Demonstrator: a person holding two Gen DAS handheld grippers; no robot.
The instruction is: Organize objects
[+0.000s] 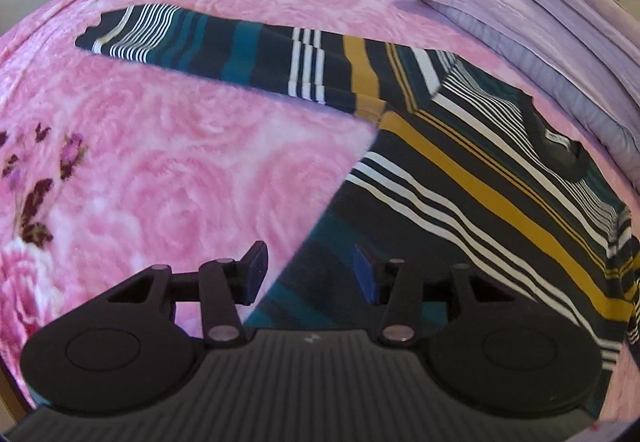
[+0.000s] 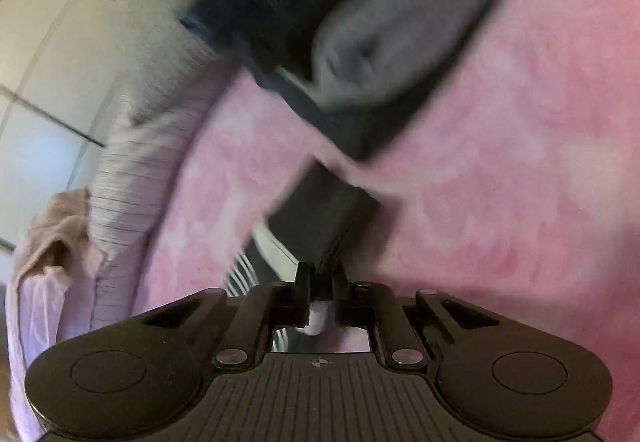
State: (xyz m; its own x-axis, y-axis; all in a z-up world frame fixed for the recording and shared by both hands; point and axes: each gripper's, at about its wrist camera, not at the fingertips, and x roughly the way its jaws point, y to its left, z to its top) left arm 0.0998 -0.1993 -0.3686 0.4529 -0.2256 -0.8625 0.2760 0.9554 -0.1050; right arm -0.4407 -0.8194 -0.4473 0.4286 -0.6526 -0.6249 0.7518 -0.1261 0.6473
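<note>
The pink bedspread filled both views. The striped shirt lay flat on it at one o'clock from the left gripper, one sleeve running long toward eleven o'clock. That gripper's jaws stood partly apart over the shirt's edge, empty. The right gripper, nearer to cloth, was pinched onto a dark fold.

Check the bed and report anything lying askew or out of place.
The striped shirt lies flat on the pink blanket, its one visible sleeve stretched straight out sideways, not yet folded in. The right wrist view is too blurred to judge. Nothing looks spilled or damaged.
</note>
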